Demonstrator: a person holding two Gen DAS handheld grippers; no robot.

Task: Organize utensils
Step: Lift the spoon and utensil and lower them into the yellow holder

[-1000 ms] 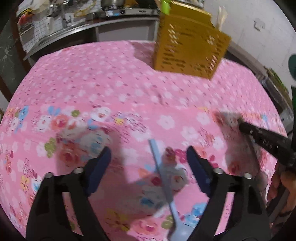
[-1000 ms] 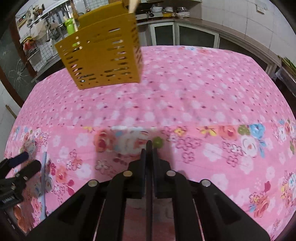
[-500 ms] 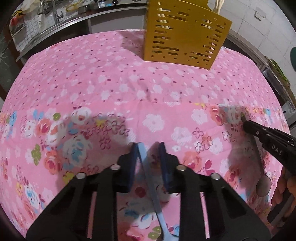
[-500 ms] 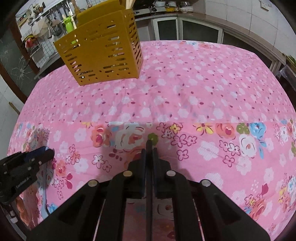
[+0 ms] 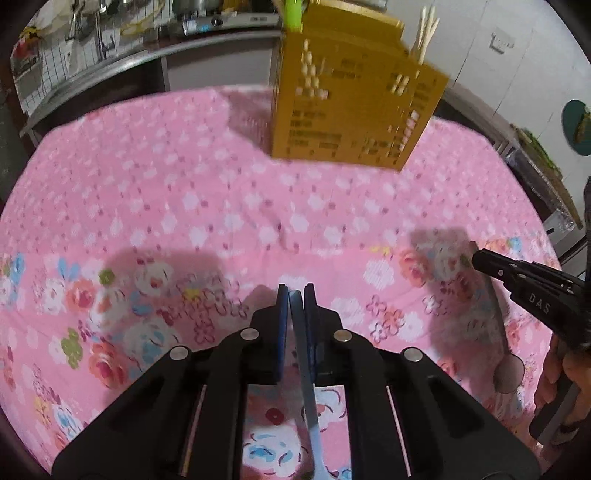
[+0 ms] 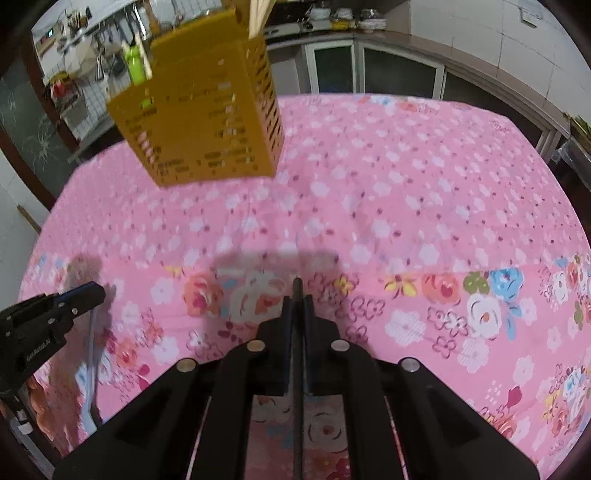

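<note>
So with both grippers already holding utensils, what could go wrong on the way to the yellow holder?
The left gripper pinches the blue spoon near its handle tip, so the bowl end hangs long and may swing or slip. The right gripper grips a thin dark utensil the same way. The yellow holder already contains chopsticks; an incoming utensil could snag on them or tip it.

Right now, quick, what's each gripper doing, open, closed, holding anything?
Left gripper: closed on the light blue spoon handle.
Right gripper: closed on a thin dark utensil; its type cannot be told.
</note>
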